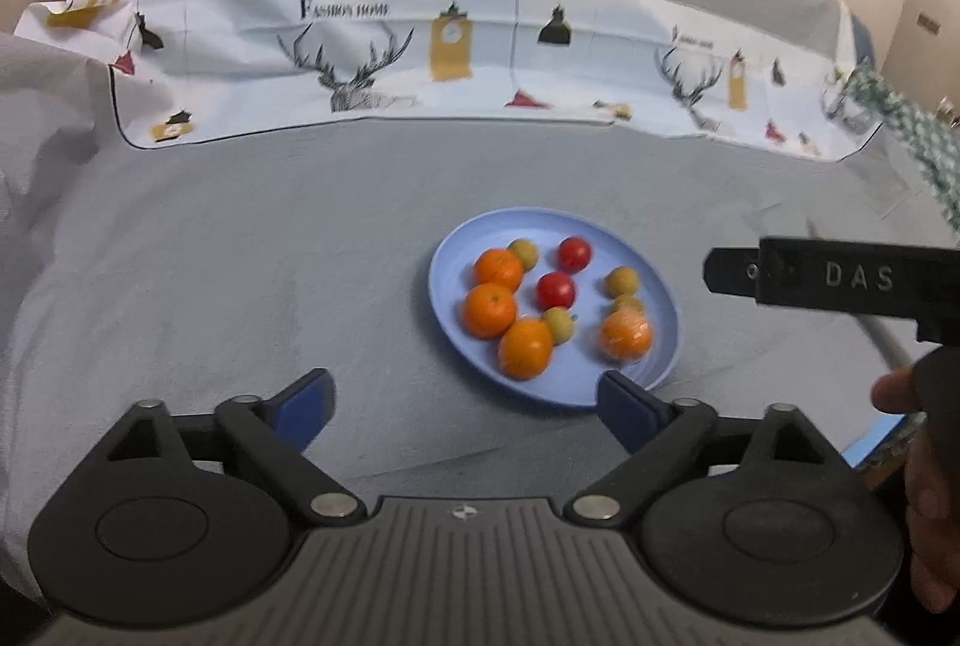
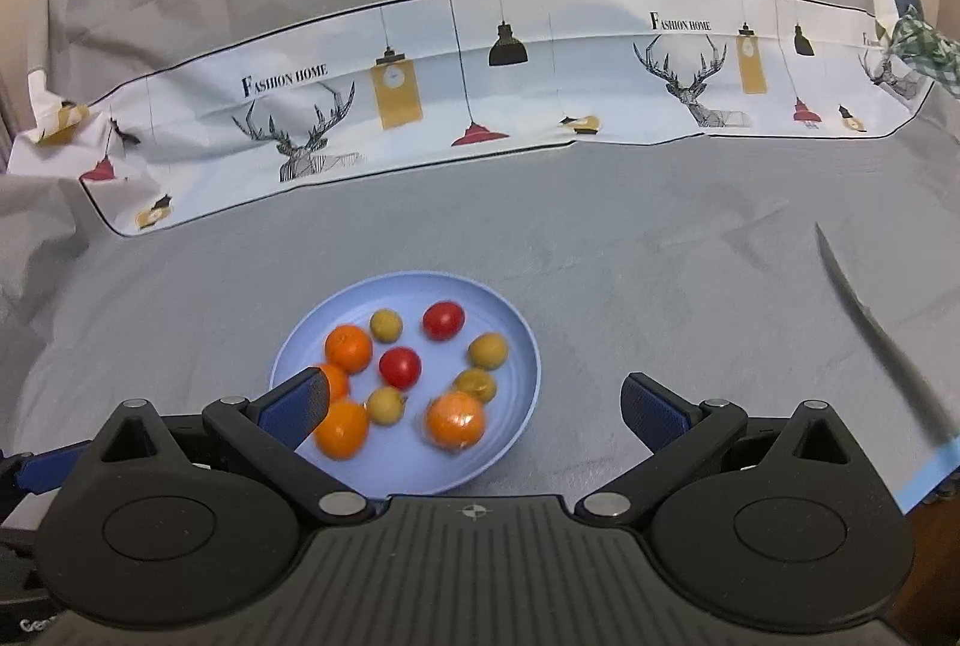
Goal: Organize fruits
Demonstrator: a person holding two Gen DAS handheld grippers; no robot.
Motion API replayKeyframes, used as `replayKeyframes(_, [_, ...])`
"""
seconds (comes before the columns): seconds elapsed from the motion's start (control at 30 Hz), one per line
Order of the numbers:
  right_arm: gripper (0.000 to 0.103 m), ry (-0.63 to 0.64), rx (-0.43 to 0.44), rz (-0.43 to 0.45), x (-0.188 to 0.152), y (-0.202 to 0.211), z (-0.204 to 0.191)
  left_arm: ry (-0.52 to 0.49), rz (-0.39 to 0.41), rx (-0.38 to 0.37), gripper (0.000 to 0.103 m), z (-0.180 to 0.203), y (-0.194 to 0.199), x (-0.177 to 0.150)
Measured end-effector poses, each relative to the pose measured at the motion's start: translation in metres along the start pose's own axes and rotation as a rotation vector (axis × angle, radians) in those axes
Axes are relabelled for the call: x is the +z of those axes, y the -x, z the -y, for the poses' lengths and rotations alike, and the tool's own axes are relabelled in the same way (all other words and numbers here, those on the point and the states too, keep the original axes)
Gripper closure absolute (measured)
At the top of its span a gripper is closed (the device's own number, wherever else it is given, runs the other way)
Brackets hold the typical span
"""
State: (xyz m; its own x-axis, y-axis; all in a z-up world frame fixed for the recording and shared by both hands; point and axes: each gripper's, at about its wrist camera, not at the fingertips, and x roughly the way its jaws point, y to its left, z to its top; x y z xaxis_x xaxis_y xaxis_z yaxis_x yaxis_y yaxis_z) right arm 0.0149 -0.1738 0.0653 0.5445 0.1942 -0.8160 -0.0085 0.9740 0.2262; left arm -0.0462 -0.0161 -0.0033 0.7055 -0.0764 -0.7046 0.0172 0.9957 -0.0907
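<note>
A light blue plate lies on the grey cloth and holds several oranges, two red tomatoes and several small yellow-green fruits. One orange looks wrapped in clear film. My left gripper is open and empty, just in front of the plate's near-left edge. My right gripper is open and empty, with the plate's near edge between its fingers. The right gripper's body shows at the right of the left wrist view.
A white printed cloth with deer and lamps lies across the back of the table. A knife-like blade lies at the right. Blue tape marks the right edge. A green checked cloth sits far right.
</note>
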Motion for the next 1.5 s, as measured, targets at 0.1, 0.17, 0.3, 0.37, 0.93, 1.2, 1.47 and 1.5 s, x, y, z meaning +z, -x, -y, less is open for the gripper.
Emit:
replayKeyframes(0.1, [0.001,-0.011,-0.025,-0.043,0.002,-0.014,0.001,0.032,-0.027,0.044,0.000,-0.008,-0.011,0.005])
replayKeyframes(0.17, [0.001,-0.044,-0.028,-0.070,0.002,-0.023,0.006,0.070,-0.059,0.059,0.000,-0.015,-0.019,0.009])
replayKeyframes(0.3, [0.001,-0.077,-0.043,-0.115,0.001,-0.035,0.009,0.103,-0.092,0.070,0.000,-0.021,-0.029,0.013])
replayKeyframes(0.37, [0.001,-0.074,-0.039,-0.127,-0.001,-0.039,0.008,0.107,-0.100,0.071,0.000,-0.021,-0.032,0.014])
replayKeyframes(0.93, [0.001,0.019,-0.037,-0.142,-0.004,-0.043,-0.009,0.093,-0.120,0.091,0.000,-0.017,-0.037,0.011])
replayKeyframes(1.2, [0.001,0.037,-0.044,-0.145,-0.005,-0.045,-0.013,0.091,-0.125,0.085,0.000,-0.018,-0.039,0.011])
replayKeyframes(1.47, [0.001,0.055,-0.047,-0.146,-0.006,-0.045,-0.017,0.087,-0.119,0.083,0.000,-0.017,-0.038,0.011])
replayKeyframes(1.5, [0.001,0.055,-0.047,-0.146,-0.006,-0.045,-0.017,0.087,-0.119,0.084,0.000,-0.016,-0.038,0.011])
